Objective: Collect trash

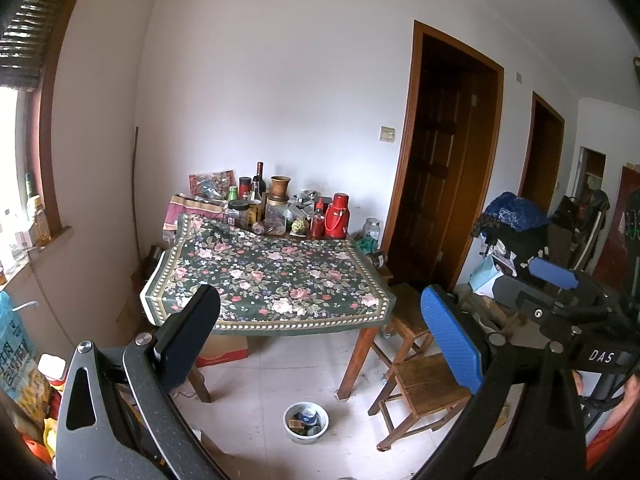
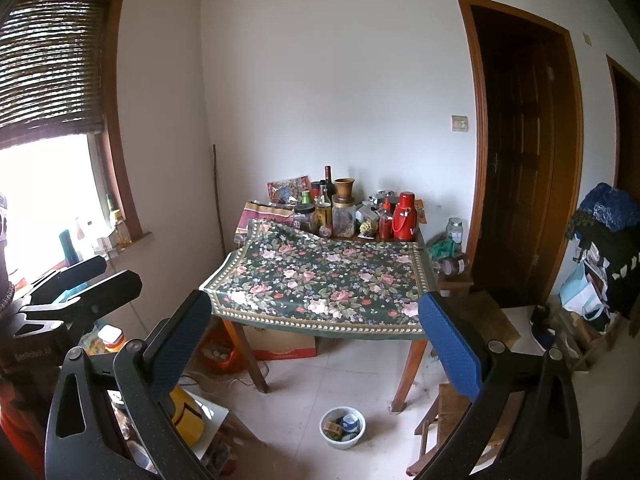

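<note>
Left gripper (image 1: pixel 320 344) raised in mid-air facing table, fingers spread wide, holding nothing. Right gripper (image 2: pixel 316 344) likewise raised, fingers wide apart, empty.

Small white bin (image 1: pixel 306 423) on tiled floor in front of table, upright, scraps and small container inside; well below and apart from both grippers.

Wooden table (image 1: pixel 358 354) against far wall, floral cloth (image 1: pixel 272 284) covering near part. Bottles, jars, red thermos (image 1: pixel 337 216) crowded at back edge. Wooden stool (image 1: pixel 424 396) just right of table leg. Cardboard box (image 1: pixel 222 350) beneath table.
</note>
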`<control>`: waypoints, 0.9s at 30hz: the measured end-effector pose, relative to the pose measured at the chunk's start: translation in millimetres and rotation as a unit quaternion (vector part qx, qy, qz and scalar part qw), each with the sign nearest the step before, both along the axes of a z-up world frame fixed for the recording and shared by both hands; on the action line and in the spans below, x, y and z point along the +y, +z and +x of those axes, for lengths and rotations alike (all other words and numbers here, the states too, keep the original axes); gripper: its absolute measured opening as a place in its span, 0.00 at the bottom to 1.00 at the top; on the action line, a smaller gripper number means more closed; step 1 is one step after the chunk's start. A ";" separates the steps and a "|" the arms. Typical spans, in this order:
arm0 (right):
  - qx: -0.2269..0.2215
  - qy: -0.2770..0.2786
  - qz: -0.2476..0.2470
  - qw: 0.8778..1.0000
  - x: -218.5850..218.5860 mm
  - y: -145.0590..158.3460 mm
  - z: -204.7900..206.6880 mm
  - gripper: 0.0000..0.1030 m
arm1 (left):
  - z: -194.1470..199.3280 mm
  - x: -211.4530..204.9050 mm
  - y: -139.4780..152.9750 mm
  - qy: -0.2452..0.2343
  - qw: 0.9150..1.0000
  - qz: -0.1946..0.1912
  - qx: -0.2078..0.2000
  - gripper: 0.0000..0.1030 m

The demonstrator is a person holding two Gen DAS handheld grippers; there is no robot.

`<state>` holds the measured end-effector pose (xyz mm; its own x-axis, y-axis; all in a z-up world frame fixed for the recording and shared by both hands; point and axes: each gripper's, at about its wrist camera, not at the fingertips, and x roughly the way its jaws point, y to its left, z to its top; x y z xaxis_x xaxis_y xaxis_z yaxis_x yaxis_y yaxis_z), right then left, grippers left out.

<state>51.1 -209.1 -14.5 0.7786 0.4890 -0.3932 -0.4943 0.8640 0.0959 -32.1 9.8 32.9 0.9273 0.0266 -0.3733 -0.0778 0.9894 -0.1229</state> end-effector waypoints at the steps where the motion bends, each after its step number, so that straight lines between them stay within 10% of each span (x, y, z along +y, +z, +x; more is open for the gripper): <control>1: 0.000 0.000 -0.001 1.000 0.2 0.1 -0.4 1.00 | -0.9 -0.5 -0.2 0.001 1.000 0.000 0.000 0.98; 27: 0.006 -0.007 -0.008 1.000 -8.6 4.4 4.9 1.00 | 8.7 -0.1 0.9 -0.022 1.000 -0.015 0.006 0.99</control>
<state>56.0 -217.7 -10.1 0.7806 0.4716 -0.4103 -0.4806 0.8725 0.0885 -23.4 9.7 33.8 0.9228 -0.0246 -0.3845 -0.0366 0.9878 -0.1511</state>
